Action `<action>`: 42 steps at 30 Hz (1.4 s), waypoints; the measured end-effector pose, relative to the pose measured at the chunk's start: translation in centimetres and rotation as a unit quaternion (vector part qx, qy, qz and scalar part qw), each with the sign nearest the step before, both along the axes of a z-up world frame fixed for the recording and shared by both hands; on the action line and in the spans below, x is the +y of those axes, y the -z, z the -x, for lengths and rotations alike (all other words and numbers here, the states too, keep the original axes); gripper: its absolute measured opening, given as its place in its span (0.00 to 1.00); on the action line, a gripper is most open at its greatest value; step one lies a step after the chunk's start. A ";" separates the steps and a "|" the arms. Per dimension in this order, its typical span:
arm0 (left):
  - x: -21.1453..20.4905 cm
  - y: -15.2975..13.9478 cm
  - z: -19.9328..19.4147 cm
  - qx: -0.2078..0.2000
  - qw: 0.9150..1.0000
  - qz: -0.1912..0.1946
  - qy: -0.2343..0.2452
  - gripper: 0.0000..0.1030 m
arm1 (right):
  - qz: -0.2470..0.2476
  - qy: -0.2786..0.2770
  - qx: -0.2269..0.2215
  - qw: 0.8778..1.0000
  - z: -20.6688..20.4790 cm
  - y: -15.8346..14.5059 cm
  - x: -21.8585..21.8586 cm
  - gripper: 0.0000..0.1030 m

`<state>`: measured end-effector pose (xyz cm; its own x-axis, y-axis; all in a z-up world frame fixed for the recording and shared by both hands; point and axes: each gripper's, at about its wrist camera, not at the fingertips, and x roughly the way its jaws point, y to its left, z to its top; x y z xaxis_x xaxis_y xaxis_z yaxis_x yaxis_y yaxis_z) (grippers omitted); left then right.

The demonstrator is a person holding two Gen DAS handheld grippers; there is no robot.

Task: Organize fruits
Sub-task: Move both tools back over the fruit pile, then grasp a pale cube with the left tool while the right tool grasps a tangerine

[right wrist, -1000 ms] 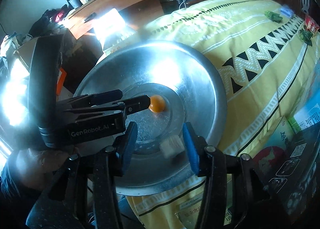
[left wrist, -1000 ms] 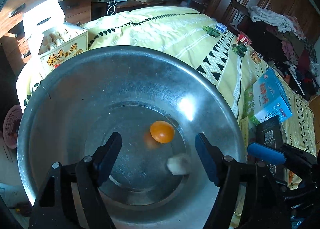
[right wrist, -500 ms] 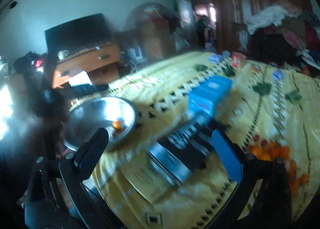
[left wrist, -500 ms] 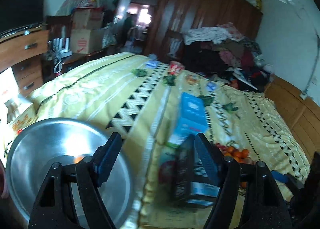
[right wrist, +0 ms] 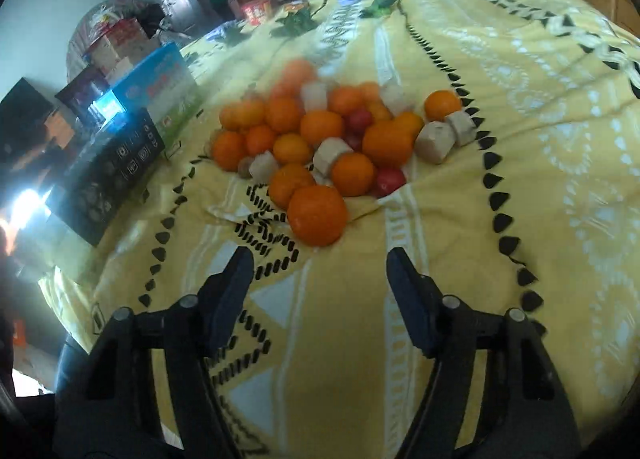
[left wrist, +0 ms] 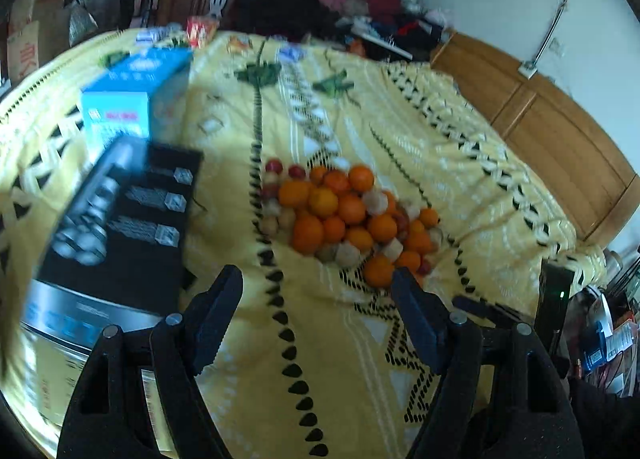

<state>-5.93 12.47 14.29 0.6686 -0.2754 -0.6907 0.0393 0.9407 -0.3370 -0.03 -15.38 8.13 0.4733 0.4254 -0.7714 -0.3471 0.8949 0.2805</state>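
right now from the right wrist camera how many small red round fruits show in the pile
3 small red round fruits: one at the pile's near right edge, one mid-pile, one partly covered just below it. More may hide under the round orange citrus fruits.

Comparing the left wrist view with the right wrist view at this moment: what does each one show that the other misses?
Only the left wrist view shows the wooden headboard and the white wall behind it. Only the right wrist view shows the large orange close up, lying just ahead of the open, empty right claw. Both show the fruit pile on the yellow bedspread, the blue box, the black box, and an open claw with nothing between its fingers, the left claw included.
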 end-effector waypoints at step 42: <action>-9.0 12.1 -11.6 0.052 0.997 -0.010 0.055 0.30 | -0.009 -0.076 0.010 0.997 -2.6 3.3 1.5 0.43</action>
